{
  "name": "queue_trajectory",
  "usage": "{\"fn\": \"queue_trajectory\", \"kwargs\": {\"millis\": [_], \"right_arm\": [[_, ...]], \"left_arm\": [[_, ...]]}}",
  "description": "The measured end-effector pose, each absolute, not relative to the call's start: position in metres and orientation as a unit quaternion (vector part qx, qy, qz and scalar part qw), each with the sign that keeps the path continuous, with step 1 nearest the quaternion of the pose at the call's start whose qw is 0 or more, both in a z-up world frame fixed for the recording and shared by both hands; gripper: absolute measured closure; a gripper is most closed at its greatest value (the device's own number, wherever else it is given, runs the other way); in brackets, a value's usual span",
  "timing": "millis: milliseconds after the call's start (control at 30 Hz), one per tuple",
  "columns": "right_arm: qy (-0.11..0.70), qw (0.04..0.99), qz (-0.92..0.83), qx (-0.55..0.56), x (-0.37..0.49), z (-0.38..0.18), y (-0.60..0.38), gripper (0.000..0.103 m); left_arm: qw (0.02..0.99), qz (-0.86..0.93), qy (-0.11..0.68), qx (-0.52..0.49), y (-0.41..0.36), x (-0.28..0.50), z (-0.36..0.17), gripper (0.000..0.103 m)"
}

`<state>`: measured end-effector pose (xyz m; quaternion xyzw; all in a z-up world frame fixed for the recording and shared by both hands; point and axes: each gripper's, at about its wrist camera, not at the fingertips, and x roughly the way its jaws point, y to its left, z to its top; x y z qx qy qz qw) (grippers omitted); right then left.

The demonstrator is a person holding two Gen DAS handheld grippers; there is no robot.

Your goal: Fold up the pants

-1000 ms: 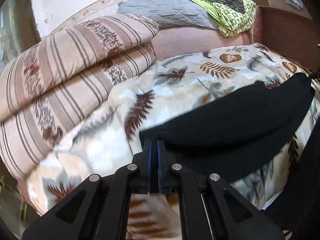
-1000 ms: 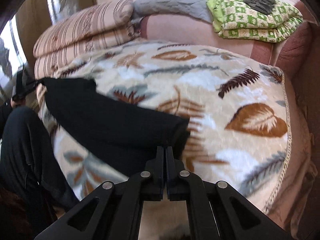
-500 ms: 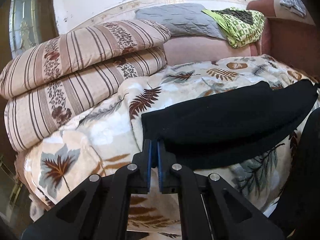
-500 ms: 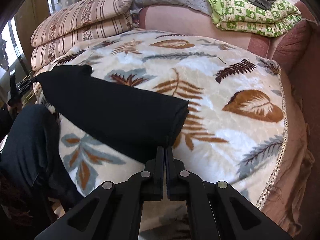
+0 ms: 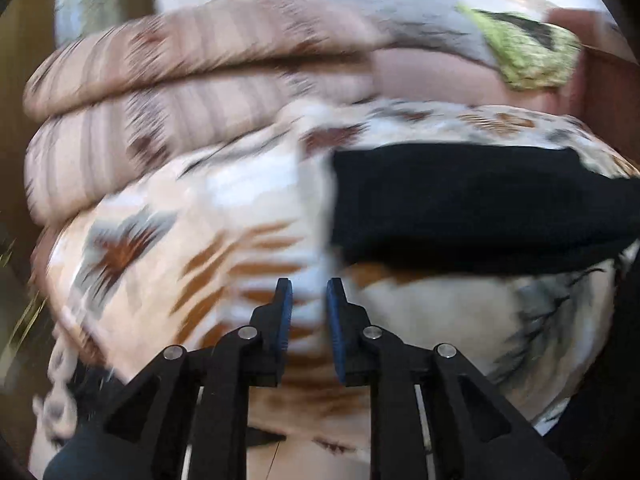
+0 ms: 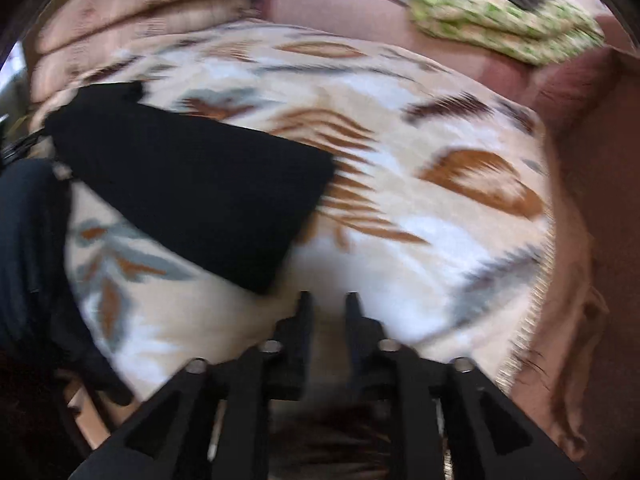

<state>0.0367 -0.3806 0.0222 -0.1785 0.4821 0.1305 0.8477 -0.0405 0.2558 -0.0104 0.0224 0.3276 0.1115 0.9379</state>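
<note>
We hold our left gripper [image 5: 308, 296] over the near edge of the leaf-print blanket [image 5: 224, 216], its jaws opening with nothing between the blue pads [image 5: 285, 320]. Just ahead of it and to the right lie the black pants [image 5: 472, 208], folded into a long band across the blanket, clear of the fingertips. Our right gripper [image 6: 328, 304] is likewise released, jaws opening and empty, above pale blanket; the pants' squared end sits just ahead to its left, not touching. Farther off, beyond the blanket, we see striped pillows [image 5: 160, 92] stacked at the left, a pink sofa back [image 6: 340, 4], and a green patterned cloth [image 6: 492, 20] lying on it, all blurred.
</note>
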Motion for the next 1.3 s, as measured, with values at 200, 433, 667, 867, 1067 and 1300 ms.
{"fn": "queue_trajectory", "kwargs": {"millis": [200, 433, 667, 867, 1067, 1300], "right_arm": [[0.414, 0.896, 0.106, -0.12, 0.029, 0.058, -0.405, 0.079], [0.389, 0.872, 0.259, -0.145, 0.027, 0.057, -0.343, 0.081], [0.468, 0.844, 0.227, -0.128, 0.056, 0.023, -0.356, 0.064], [0.358, 0.898, 0.243, -0.078, 0.057, 0.07, -0.354, 0.063], [0.434, 0.859, 0.255, -0.094, 0.103, 0.027, -0.319, 0.066], [0.443, 0.857, 0.253, -0.076, 0.112, 0.005, -0.324, 0.062]], "left_arm": [[0.954, 0.106, 0.278, -0.029, 0.254, -0.065, 0.033, 0.085], [0.959, 0.011, 0.278, 0.044, 0.172, -0.014, 0.043, 0.083], [0.95, 0.016, 0.311, 0.03, 0.177, -0.003, 0.011, 0.081], [0.965, 0.031, 0.261, -0.02, 0.187, 0.022, 0.068, 0.048], [0.914, 0.057, 0.394, -0.074, 0.2, 0.11, 0.031, 0.048], [0.898, 0.073, 0.43, -0.066, 0.196, 0.118, 0.011, 0.044]]}}
